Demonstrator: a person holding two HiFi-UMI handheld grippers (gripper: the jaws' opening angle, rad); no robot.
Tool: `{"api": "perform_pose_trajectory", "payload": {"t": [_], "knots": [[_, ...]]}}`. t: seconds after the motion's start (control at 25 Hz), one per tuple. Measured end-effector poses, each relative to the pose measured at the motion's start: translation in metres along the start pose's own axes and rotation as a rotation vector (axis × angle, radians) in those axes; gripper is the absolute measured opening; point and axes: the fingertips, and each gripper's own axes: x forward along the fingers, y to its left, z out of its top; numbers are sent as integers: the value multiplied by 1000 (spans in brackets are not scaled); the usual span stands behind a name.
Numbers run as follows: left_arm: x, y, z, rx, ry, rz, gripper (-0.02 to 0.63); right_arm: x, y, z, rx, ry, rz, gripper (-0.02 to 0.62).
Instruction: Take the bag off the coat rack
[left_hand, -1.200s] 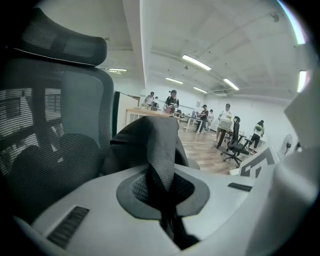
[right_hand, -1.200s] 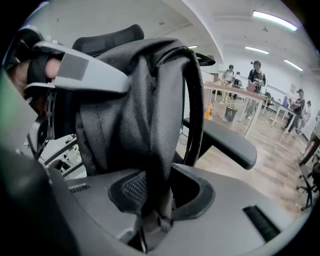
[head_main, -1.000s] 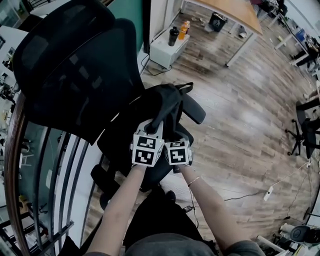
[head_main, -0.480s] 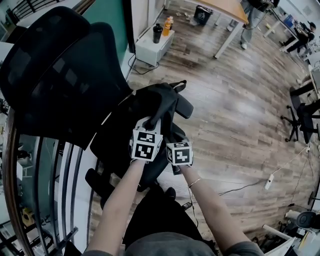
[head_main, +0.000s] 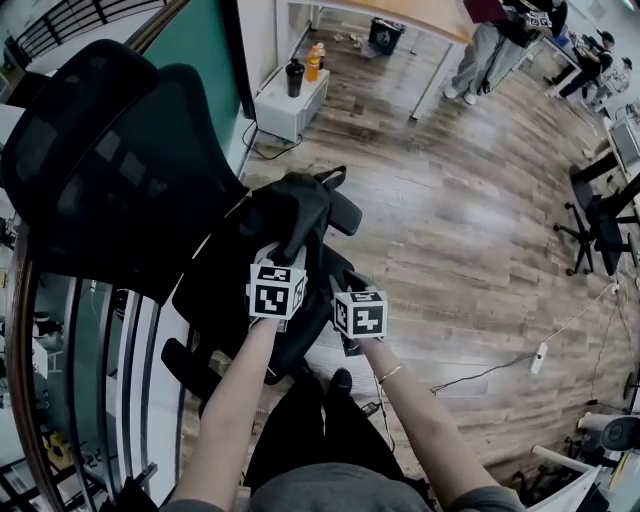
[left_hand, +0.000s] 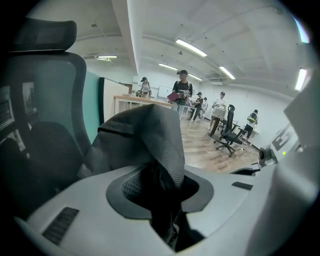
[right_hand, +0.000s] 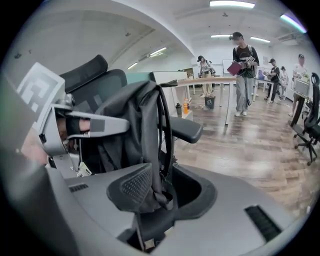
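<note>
A black bag (head_main: 290, 210) rests slumped on the seat of a black office chair (head_main: 110, 160); no coat rack is in view. My left gripper (head_main: 283, 252) reaches into the bag's top. In the left gripper view its jaws (left_hand: 162, 192) are opening, with a fold of bag fabric (left_hand: 155, 135) loose between them. My right gripper (head_main: 338, 288) is just right of it. In the right gripper view its jaws (right_hand: 161, 192) are closing on a bunch of the bag's fabric and strap (right_hand: 162, 130), which fills the gap between the pads.
The chair's armrest (head_main: 345, 212) juts out behind the bag. A white cabinet (head_main: 290, 100) with bottles stands beyond, by a desk (head_main: 420, 15). People (head_main: 490, 50) stand far off. A second chair (head_main: 600, 210) is at right, a railing (head_main: 30, 330) at left, a cable (head_main: 540, 360) on the floor.
The two grippers have drawn slightly apart, the left one shifting left and the right one lower. The bag stays on the chair seat.
</note>
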Motion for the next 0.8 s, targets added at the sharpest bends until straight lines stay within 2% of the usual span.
{"api": "perform_pose_trajectory", "payload": {"t": [0.32,0.6,0.8], "knots": [[-37,-12,-2,-108,-42,36,135,-40,-15,16,-14,-67,18,133],[-71,-25,-5,-141,-94,82,137,-77,-22,23,-27,-128,37,132],[-100,-49,-7,-152,-139,109,129,-114,-28,26,-23,-183,56,115]]}}
